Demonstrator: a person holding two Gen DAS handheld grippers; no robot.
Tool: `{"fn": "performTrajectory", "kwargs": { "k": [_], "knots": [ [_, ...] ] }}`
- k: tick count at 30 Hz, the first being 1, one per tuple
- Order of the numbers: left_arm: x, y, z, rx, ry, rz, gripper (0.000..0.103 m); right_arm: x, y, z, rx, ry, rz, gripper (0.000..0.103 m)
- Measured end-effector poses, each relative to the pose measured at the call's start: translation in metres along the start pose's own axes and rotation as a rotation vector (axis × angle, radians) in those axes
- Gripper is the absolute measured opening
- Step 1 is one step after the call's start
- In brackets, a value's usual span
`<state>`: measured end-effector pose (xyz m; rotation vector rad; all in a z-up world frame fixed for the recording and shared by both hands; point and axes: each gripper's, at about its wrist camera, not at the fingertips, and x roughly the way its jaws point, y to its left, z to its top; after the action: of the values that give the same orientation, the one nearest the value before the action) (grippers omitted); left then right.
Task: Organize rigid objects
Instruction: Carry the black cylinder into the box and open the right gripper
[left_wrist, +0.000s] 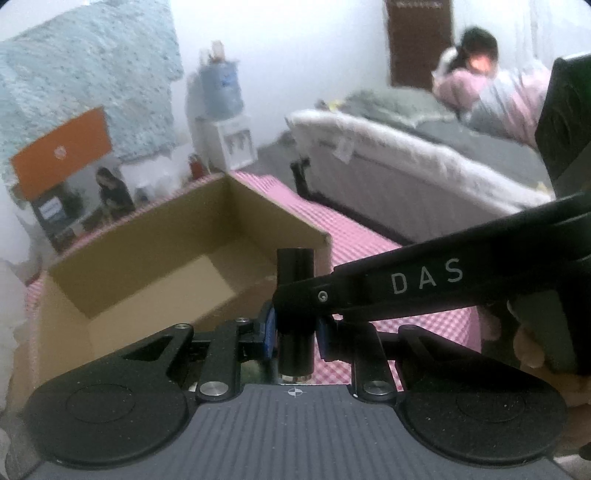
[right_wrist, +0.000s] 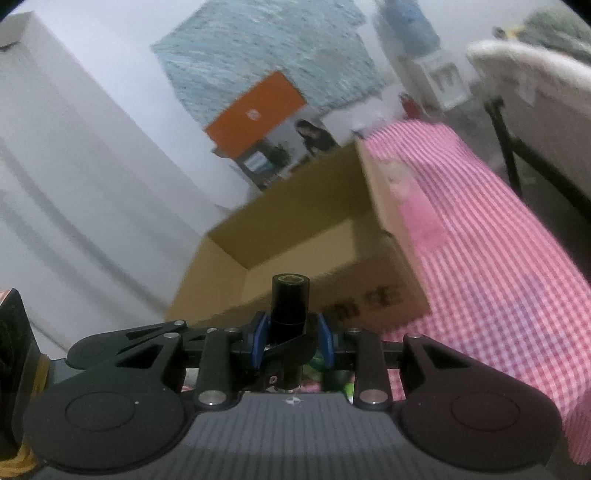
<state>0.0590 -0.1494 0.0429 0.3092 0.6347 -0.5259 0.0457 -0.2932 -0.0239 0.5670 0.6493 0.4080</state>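
A table covered in a pink-and-white checked cloth (right_wrist: 498, 236) carries an open cardboard box (left_wrist: 155, 258) toward its left side; the cloth to the box's right lies bare.

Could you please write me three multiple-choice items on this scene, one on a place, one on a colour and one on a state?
1. Where does the cardboard box stand?
A. on the pink checked cloth
B. on the bed
C. on the floor

2. What colour is the cylinder in the right gripper?
A. white
B. black
C. orange

3. How is the box?
A. taped shut
B. crushed flat
C. open on top

Answers: 1 A, checks show around its base; 2 B, dark all over; 3 C, its inside walls show.
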Motion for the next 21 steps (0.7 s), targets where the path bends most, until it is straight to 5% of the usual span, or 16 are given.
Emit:
{"fn": "performTrajectory", "kwargs": {
  "k": [13,21],
  "knots": [
    [-0.059,0.050,0.010,-0.139,-0.113,0.101,0.021,0.012,0.081,0.028,-0.183,-0.011,0.146,0.032],
    [-0.046,0.101,0.027,-0.250,-0.046,0.084,0.021,0.063,0.118,0.063,-0.224,0.077,0.185,0.032]
  ]
}}
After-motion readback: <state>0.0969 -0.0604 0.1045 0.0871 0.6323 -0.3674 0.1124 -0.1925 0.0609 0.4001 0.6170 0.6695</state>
